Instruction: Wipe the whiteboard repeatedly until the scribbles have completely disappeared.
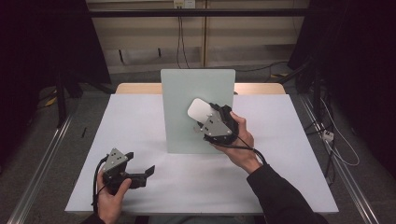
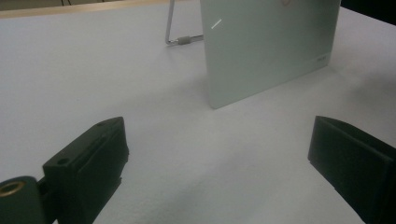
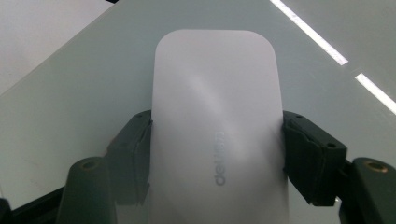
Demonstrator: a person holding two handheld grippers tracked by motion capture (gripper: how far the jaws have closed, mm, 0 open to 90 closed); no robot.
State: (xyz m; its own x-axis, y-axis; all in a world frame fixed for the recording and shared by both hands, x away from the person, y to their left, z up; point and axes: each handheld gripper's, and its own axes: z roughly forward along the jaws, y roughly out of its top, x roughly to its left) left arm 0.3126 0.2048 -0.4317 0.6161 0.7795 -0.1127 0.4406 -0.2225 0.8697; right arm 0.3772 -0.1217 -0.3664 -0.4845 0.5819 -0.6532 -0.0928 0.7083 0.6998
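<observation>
High view: the right hand-held gripper is clamping a flat white eraser by its two long edges and is holding it against the face of a pale green glass board. The board is standing near-upright at the middle of the white bench, leaning back — a pose that is presenting its face to the person. Gripping by the edges is leaving the eraser's flat underside free to bear on the glass. The left hand-held gripper is resting low at the near left of the bench, well apart from the board, probably parked so it is not obstructing the working hand.

Left gripper view: the jaws are standing wide apart with nothing between them. Beyond them the board's lower corner is sitting on the bench, and a metal support leg is propping the board from behind.

Right gripper view: the black jaws are pressing on both sides of the eraser, which carries a faint grey brand mark. The glass surface lies directly behind it — whether the eraser is touching it or hovering just off cannot be told.
</observation>
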